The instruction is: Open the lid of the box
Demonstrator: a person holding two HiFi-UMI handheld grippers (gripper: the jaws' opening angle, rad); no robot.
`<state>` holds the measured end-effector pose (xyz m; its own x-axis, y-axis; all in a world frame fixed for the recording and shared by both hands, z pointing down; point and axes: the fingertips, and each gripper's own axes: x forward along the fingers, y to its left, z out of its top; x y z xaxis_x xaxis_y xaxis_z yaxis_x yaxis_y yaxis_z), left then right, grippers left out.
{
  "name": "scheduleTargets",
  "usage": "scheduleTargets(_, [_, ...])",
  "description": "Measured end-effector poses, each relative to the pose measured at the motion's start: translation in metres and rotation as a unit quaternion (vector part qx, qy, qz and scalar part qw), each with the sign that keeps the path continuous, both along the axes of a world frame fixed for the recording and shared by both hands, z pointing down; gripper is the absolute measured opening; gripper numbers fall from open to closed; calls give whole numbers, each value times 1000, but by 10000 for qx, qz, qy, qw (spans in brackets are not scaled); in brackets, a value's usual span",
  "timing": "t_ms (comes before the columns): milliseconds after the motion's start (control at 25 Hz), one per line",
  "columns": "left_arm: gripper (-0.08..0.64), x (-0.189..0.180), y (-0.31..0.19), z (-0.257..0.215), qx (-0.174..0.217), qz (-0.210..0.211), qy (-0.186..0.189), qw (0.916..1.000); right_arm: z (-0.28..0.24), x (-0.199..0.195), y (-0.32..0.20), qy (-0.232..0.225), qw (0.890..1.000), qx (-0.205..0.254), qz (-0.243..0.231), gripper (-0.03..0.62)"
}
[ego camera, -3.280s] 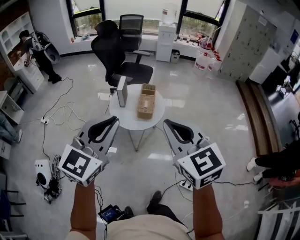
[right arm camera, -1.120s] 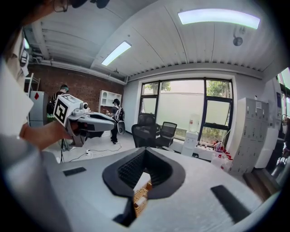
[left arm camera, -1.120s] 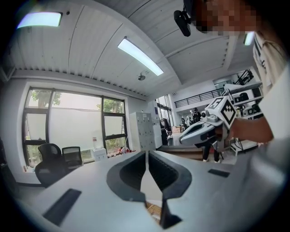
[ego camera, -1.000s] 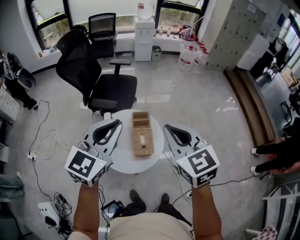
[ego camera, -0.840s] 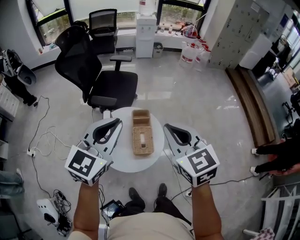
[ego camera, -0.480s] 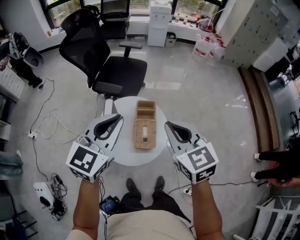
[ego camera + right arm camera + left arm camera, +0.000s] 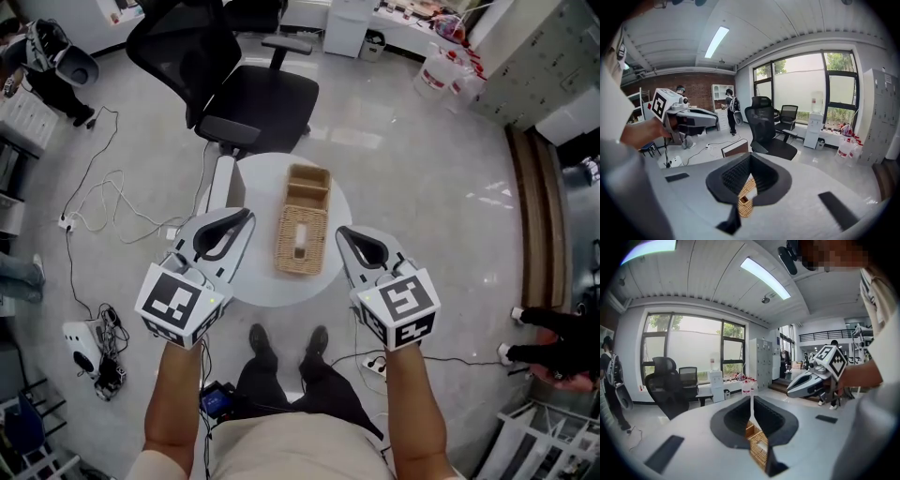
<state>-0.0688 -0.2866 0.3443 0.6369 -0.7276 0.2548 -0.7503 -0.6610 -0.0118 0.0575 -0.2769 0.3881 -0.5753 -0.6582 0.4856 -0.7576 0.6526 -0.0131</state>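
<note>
Wicker box (image 7: 302, 239) on round table (image 7: 258, 281), flanked by left gripper (image 7: 246, 216) and right gripper (image 7: 341, 232), both jaws closed, empty. Office chair (image 7: 246, 89) behind table; upright panel (image 7: 217, 183) at its left edge.

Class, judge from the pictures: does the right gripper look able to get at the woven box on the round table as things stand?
Probably yes. The right gripper hangs beside the woven box, with nothing between them. Its jaws are shut, so they would need opening before any grip.
</note>
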Motion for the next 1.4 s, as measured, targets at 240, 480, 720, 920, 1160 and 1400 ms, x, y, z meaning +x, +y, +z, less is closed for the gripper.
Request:
scheduleTargets(240, [25, 1, -3, 34, -322, -105, -1, 9994, 45, 0, -8, -37, 9995, -296, 53, -6])
scheduleTargets(480, [25, 5, -5, 81, -510, -101, 26, 9986, 91, 5, -16, -88, 9984, -541, 158, -6])
scheduleTargets(720, [25, 9, -6, 123, -654, -87, 38, 9978, 135, 6, -18, -144, 9965, -781, 272, -6])
scheduleTargets(920, [25, 15, -6, 152, -878, -136, 10, 9960, 169, 12, -19, -172, 9945, -961, 375, -6])
scheduleTargets(1160, [25, 17, -5, 191, -1016, -156, -9, 9947, 206, 19, -19, -249, 9914, -1178, 515, -5])
scheduleTargets(1400, [25, 21, -3, 219, -1212, -147, -73, 9925, 233, 22, -14, -525, 9858, -1457, 647, 18])
